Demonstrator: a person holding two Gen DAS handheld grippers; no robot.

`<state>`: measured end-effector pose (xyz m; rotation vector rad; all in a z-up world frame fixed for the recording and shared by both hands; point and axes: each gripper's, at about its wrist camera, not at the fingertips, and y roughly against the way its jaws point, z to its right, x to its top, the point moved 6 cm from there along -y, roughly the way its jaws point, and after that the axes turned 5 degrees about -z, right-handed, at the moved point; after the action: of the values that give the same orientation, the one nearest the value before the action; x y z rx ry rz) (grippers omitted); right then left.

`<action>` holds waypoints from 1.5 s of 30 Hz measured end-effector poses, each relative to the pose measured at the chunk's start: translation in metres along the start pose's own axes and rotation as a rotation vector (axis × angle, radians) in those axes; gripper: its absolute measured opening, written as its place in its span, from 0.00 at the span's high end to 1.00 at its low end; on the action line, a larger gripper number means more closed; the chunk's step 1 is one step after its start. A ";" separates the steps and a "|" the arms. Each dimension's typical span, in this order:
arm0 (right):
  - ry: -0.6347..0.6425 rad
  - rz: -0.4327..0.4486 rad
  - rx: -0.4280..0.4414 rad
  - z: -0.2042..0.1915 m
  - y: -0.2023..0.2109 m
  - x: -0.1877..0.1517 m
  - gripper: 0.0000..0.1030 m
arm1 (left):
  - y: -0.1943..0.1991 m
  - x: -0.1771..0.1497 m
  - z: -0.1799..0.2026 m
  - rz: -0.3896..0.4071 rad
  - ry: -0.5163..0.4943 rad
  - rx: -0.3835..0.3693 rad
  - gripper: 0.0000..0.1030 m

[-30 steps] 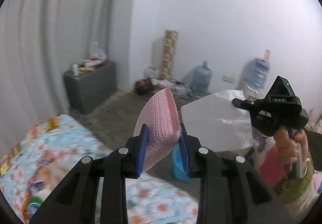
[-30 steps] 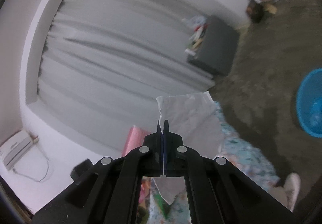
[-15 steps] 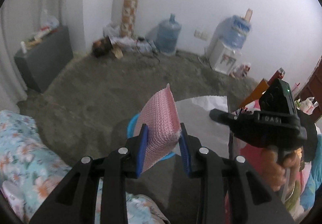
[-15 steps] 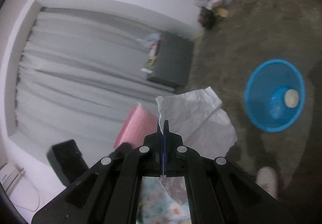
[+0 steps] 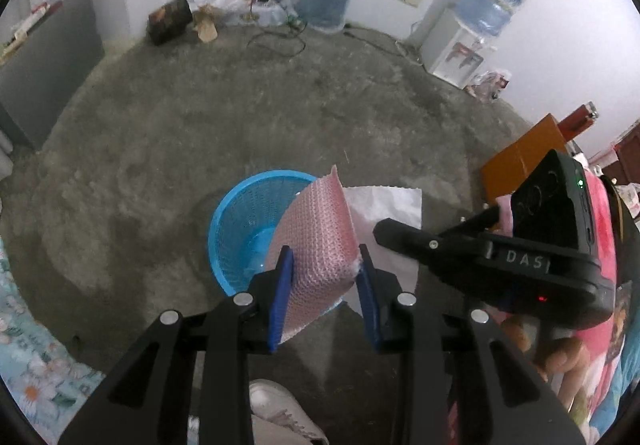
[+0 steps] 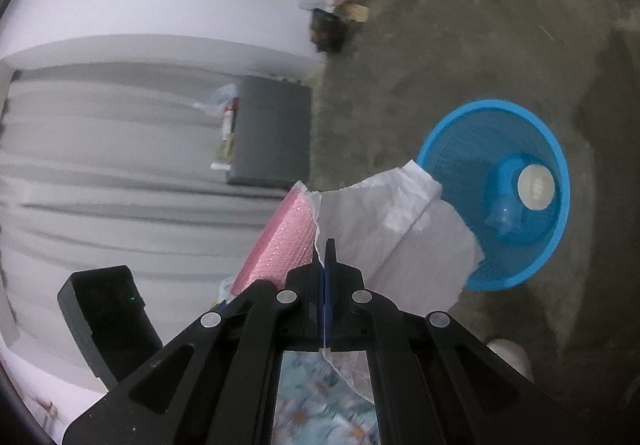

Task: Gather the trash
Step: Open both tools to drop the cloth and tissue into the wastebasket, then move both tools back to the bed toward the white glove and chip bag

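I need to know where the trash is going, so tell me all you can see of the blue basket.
The blue basket is a round plastic bin with fine mesh walls, a solid rim and a solid blue bottom. It stands upright on the grey floor, open side up. Inside lie a pale round disc and a small clear-blue piece. The pink bubble wrap and white paper hang in front of it; nothing is seen touching it.

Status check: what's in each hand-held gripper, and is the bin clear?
Left hand-held gripper opening, pink bubble wrap between its fingers. Right hand-held gripper shut on white paper. Blue basket below; nothing blocking.
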<state>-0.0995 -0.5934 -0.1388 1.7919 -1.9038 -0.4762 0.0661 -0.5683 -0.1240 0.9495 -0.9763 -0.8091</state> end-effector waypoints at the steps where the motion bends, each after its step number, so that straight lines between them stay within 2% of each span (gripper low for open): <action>1: -0.020 0.005 -0.014 0.007 -0.005 0.004 0.97 | -0.010 0.003 -0.003 -0.017 0.006 -0.004 0.68; 2: -0.032 0.005 -0.031 0.016 -0.011 0.009 0.96 | -0.020 0.005 -0.006 -0.040 0.013 -0.012 0.63; 3: -0.042 -0.002 -0.055 0.025 -0.019 0.012 0.92 | -0.033 0.007 -0.011 -0.078 0.023 -0.013 0.60; 6: -0.104 -0.020 -0.124 0.052 -0.033 0.014 0.76 | -0.053 0.008 -0.030 -0.108 0.076 0.057 0.53; 8: -0.146 -0.035 -0.151 0.067 -0.038 0.011 0.76 | -0.054 0.007 -0.034 -0.111 0.097 0.065 0.52; 13: -0.153 -0.027 -0.166 0.073 -0.025 0.001 0.64 | -0.038 0.004 -0.034 -0.077 0.073 0.084 0.43; 17: -0.106 -0.003 -0.188 0.058 -0.007 -0.006 0.56 | -0.008 0.002 -0.030 -0.030 0.049 0.105 0.36; 22: 0.018 0.019 -0.221 0.031 0.003 -0.020 0.51 | 0.054 -0.013 -0.023 0.049 0.029 0.108 0.27; 26: 0.148 0.034 -0.244 0.000 0.013 -0.036 0.44 | 0.118 -0.046 -0.022 0.132 0.010 0.125 0.22; 29: 0.259 0.038 -0.265 -0.024 0.016 -0.049 0.39 | 0.174 -0.080 -0.032 0.211 0.041 0.154 0.21; 33: 0.375 0.038 -0.274 -0.054 0.023 -0.067 0.35 | 0.256 -0.132 -0.062 0.333 0.164 0.211 0.18; 39: 0.503 0.029 -0.262 -0.097 0.023 -0.092 0.33 | 0.363 -0.207 -0.114 0.512 0.327 0.368 0.16; 45: 0.638 -0.041 -0.202 -0.147 0.011 -0.131 0.27 | 0.418 -0.266 -0.149 0.633 0.443 0.468 0.14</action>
<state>-0.0229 -0.4520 -0.0256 1.5994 -1.3305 -0.0798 0.1682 -0.1357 0.1412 1.0668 -1.0022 0.1723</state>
